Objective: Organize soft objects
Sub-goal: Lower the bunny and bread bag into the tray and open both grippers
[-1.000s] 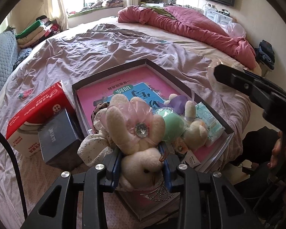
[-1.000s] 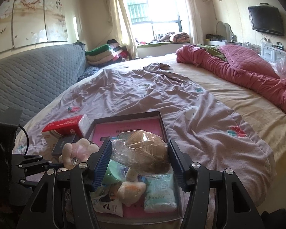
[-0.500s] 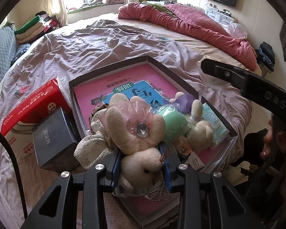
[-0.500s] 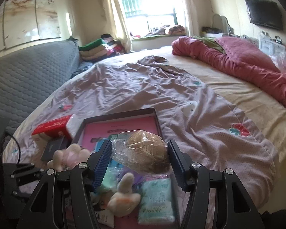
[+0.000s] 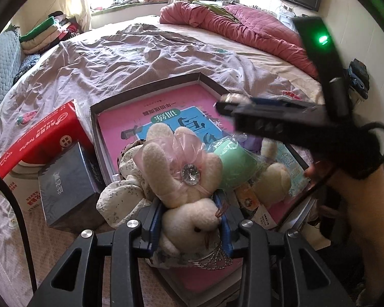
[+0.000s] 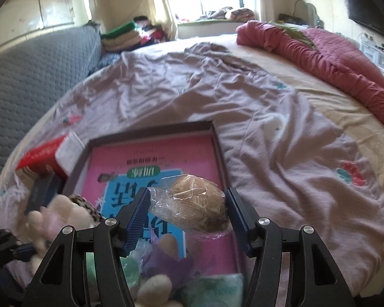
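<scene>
Keep your left tongs (image 5: 189,223) clamped on the plush rabbit (image 5: 184,179) at the tray's (image 5: 146,87) near edge, steady. Your right tongs (image 6: 187,215) grip the bagged brown toy (image 6: 197,204) above the tray's near right part; lower it gently onto the bare pink book (image 6: 151,158) toward the far edge.
</scene>
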A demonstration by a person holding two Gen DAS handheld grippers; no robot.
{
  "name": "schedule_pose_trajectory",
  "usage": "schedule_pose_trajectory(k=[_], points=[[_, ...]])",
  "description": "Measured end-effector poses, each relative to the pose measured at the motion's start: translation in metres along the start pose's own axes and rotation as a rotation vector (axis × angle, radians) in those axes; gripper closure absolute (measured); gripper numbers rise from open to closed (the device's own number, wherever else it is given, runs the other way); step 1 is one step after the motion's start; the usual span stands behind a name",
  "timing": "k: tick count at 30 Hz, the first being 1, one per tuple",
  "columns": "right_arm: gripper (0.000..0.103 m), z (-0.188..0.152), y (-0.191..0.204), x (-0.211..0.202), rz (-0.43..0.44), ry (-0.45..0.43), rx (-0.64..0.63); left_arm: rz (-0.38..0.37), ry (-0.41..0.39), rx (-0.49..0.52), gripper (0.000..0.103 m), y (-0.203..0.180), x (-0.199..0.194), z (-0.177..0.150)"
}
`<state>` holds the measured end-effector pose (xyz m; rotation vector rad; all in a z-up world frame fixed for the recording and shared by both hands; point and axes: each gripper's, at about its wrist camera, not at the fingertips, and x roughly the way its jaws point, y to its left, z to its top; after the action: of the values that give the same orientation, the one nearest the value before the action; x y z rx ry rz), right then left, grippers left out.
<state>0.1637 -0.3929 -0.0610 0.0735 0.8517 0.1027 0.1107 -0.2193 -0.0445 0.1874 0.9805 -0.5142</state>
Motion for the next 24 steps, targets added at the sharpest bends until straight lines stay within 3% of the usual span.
schedule_pose_trajectory(k=[7,11,24], points=[[0.036,-0.005,0.002,0.007,0.011,0.027,0.008,-0.018,-0.001,-0.019,0.062,0.003,-0.001,-0.001],[0.035,-0.005,0.003,0.000,0.013,0.028,0.028,-0.031,-0.005,-0.019,0.055,0.001,-0.002,-0.001],[0.029,-0.020,-0.005,-0.085,0.010,-0.112,0.129,-0.038,-0.022,-0.037,0.041,0.006,-0.016,-0.006]])
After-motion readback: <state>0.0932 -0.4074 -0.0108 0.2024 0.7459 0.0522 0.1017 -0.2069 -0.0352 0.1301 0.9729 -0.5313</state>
